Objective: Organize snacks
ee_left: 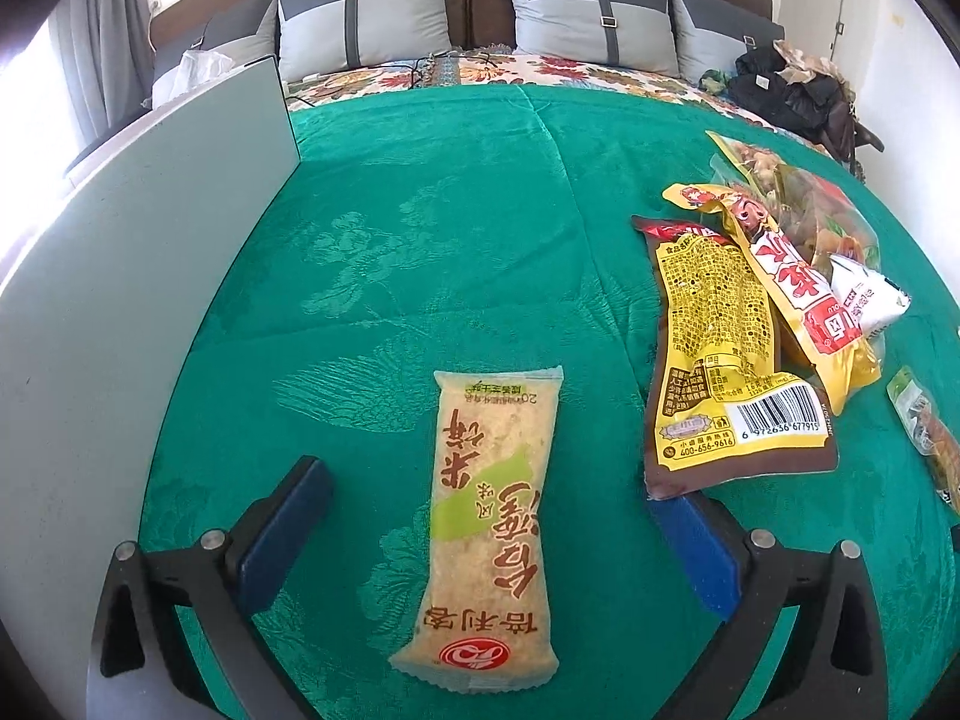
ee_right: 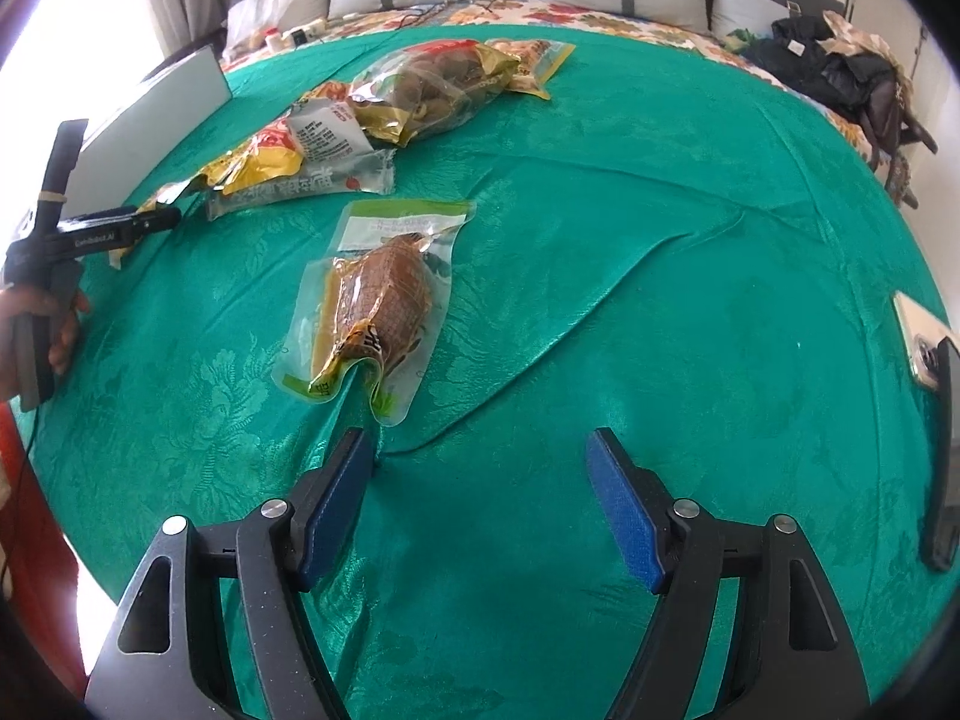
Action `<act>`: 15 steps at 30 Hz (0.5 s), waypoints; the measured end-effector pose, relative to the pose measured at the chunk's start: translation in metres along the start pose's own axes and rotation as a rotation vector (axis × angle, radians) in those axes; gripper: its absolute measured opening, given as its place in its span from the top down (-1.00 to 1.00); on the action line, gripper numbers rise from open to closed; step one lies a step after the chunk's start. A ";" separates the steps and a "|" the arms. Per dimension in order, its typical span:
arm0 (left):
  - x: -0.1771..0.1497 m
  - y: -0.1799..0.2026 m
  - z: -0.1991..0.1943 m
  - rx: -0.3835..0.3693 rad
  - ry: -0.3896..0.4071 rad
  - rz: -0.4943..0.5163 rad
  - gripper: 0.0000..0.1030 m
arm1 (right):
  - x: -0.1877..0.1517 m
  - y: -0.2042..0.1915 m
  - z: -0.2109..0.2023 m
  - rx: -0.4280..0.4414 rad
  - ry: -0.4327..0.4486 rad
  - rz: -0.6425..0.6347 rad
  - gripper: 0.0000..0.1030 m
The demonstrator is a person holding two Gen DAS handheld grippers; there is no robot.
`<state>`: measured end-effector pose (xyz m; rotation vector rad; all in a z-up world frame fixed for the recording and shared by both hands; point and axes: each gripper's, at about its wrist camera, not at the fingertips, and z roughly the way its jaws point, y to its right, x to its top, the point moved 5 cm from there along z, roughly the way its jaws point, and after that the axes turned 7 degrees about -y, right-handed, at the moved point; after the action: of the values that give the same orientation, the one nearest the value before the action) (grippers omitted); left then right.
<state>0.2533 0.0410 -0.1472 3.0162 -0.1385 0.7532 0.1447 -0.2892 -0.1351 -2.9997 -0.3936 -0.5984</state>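
A long, pale rice cracker packet [ee_left: 480, 531] lies flat on the green bedspread [ee_left: 432, 228], its sealed ends crimped, its clear film showing a grainy beige slab under red characters, a light green swoosh and a red round logo at the near end. It sits between the fingers of the left gripper [ee_left: 489, 546], whose blue padded jaws stand wide apart and touch nothing. To the right of it a heap of snack bags [ee_left: 774, 276] overlaps: a glossy yellow and brown pouch [ee_left: 720, 354] lies printed side up with a barcode, next to a yellow and red bag [ee_left: 798, 282], a small white packet [ee_left: 864, 294] and a clear bag of brown nuts [ee_left: 780, 180]. In the right wrist view, a vacuum-sealed pouch [ee_right: 378, 306] with a green header holds a brown, cross-hatched lump of food pressed tight by wrinkled clear plastic; its near corner lies just ahead of the left finger [ee_right: 336, 510] of the right gripper [ee_right: 480, 468], which is open and holds nothing. The bedspread is shiny satin with a woven floral pattern and soft creases. A smooth pale grey board [ee_left: 120, 276] stands at the left edge of the bed, grey cushions [ee_left: 360, 18] line the headboard, and a phone [ee_right: 918, 342] rests at the right edge.
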 end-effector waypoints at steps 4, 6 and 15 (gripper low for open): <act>0.000 0.000 0.000 0.005 0.009 -0.009 -1.00 | 0.000 -0.003 0.002 -0.004 0.029 -0.006 -0.71; -0.001 0.001 0.000 0.004 0.010 -0.009 -1.00 | 0.000 -0.003 0.003 -0.003 0.043 -0.008 -0.74; -0.001 0.001 -0.001 0.004 0.010 -0.010 -1.00 | 0.000 -0.001 0.003 -0.005 0.072 -0.015 -0.78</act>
<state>0.2516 0.0400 -0.1473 3.0145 -0.1221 0.7681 0.1451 -0.2880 -0.1381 -2.9719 -0.4114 -0.7071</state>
